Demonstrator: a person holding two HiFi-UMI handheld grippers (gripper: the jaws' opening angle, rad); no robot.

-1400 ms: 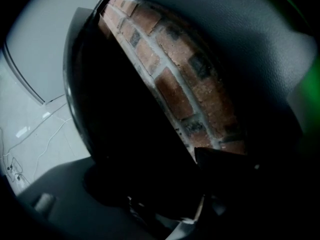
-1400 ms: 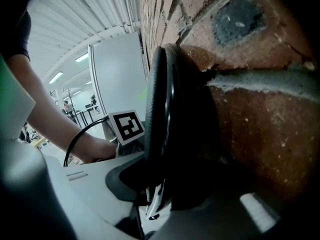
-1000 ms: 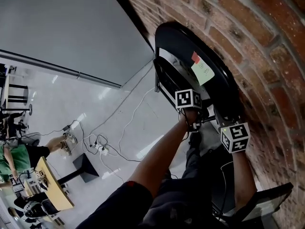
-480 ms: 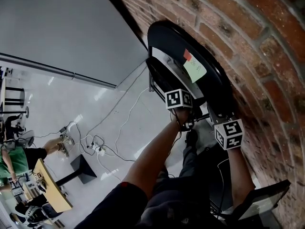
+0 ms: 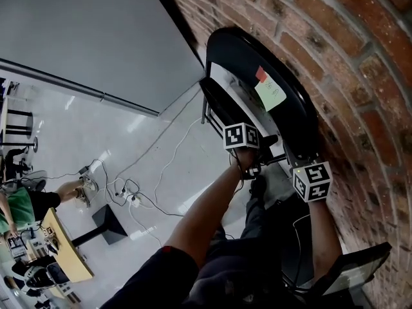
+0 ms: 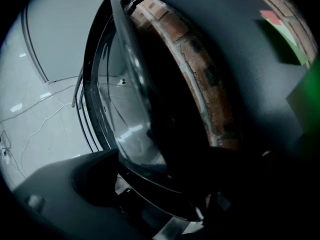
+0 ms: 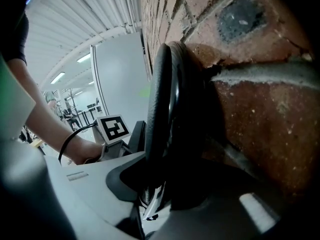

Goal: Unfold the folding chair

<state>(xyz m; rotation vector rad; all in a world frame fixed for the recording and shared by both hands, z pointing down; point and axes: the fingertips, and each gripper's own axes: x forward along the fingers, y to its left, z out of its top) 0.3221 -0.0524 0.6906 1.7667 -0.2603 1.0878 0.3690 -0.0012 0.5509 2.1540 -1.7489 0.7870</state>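
A black folding chair point(image 5: 257, 69) leans folded against the brick wall, with a green and a red sticky note point(image 5: 270, 94) on its backrest. My left gripper point(image 5: 243, 137) is at the seat's lower edge. In the left gripper view the glossy seat panel point(image 6: 125, 109) runs between its jaws, which are opening around it point(image 6: 165, 184). My right gripper point(image 5: 311, 172) sits lower right, on the chair's wall side. The right gripper view shows it point(image 7: 165, 179) shut on the backrest's black rim point(image 7: 162, 99), right beside the bricks.
The brick wall point(image 5: 360, 76) fills the right side, close behind the chair. A grey partition point(image 5: 84, 31) stands to the left. Cables and a power strip point(image 5: 132, 198) trail over the white floor. A table point(image 5: 64, 250) and a seated person point(image 5: 26, 208) are at far left.
My left gripper has drifted a little leftward, away from the backrest. The right gripper has stayed on the rim.
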